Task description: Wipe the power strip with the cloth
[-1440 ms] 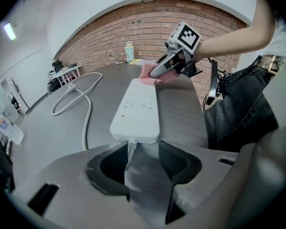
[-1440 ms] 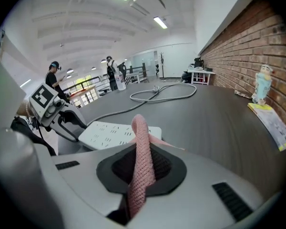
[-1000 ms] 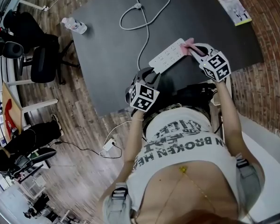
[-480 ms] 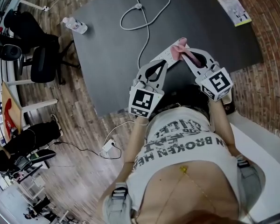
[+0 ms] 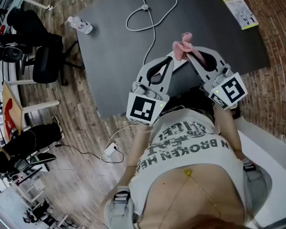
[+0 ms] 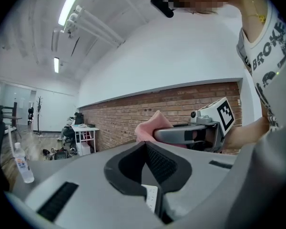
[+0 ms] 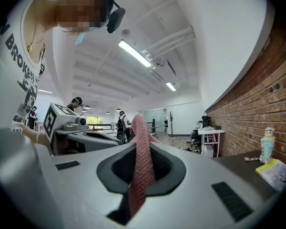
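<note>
Pink cloth [image 7: 140, 166] clamped in right gripper [image 5: 188, 54], left gripper [image 5: 170, 58] pinching the strip [image 6: 152, 199]; wiping looks mostly undone, I'd guess.

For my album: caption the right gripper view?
Right hand-held gripper clamps a pink cloth, brick wall alongside.

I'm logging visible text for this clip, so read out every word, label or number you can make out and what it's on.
"BROKEN": on the white T-shirt; the letters around it are cut off and the line above is unreadable.
Yellow leaflet: print too small to read.
Water bottle: label too small to read.
Power strip: markings blurred.
Square-marker cubes: patterns only, no letters.
</note>
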`<state>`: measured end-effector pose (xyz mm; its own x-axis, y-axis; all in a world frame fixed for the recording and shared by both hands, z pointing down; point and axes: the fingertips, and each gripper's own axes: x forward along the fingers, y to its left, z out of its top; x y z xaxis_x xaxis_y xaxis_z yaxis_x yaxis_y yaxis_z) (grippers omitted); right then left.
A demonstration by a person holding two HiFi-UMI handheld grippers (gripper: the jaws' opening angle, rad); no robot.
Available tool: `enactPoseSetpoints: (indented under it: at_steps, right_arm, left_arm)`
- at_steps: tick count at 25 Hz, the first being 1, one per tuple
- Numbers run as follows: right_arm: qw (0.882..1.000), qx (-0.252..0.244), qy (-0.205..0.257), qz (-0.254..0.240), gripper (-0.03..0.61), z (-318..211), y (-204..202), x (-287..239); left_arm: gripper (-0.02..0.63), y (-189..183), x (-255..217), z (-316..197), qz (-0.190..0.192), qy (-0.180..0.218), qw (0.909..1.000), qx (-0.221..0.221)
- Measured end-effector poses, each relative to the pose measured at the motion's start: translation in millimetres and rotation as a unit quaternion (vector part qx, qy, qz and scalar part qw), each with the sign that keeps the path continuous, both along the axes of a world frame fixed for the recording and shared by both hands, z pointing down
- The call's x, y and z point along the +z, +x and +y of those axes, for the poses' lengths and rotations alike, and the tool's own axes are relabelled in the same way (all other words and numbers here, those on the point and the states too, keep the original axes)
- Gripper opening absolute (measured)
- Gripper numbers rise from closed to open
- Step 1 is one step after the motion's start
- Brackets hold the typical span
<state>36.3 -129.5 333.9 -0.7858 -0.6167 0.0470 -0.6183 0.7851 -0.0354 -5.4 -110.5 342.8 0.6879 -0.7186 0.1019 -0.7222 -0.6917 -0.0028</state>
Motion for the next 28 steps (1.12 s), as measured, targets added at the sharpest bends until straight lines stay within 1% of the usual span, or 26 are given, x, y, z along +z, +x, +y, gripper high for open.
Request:
enactPoseSetpoints:
  at_steps: [3, 8, 16, 21, 28]
  right_arm:
    - [1.000, -0.004, -0.001, -0.006, 0.017, 1, -1, -6]
    - [1.000, -0.006, -0.002, 0.003, 0.017, 1, -5, -7]
    - [1.000, -0.009, -0.008, 0.001, 0.016, -1, -2, -5]
    - [1.000, -0.010, -0.011, 0.006, 0.015, -6, -6, -5]
    - [1.000, -0.011, -0.007, 0.015, 0.015, 1, -7, -8]
  left_arm:
    - [0.008, 0, -4, 0, 0.002, 0.002, 1.0000, 0.001]
    - [0.008, -2, -6, 1, -0.005, 0.003, 1.0000, 0.002]
    - [0.008, -4, -3, -3, -0.004, 0.000, 1.0000, -0.003]
    - [0.008, -9, -1, -8, -0.004, -0.006, 1.0000, -0.003]
    - [0.008, -10, -3, -2, -0.006, -0.008, 0.9999, -0.004]
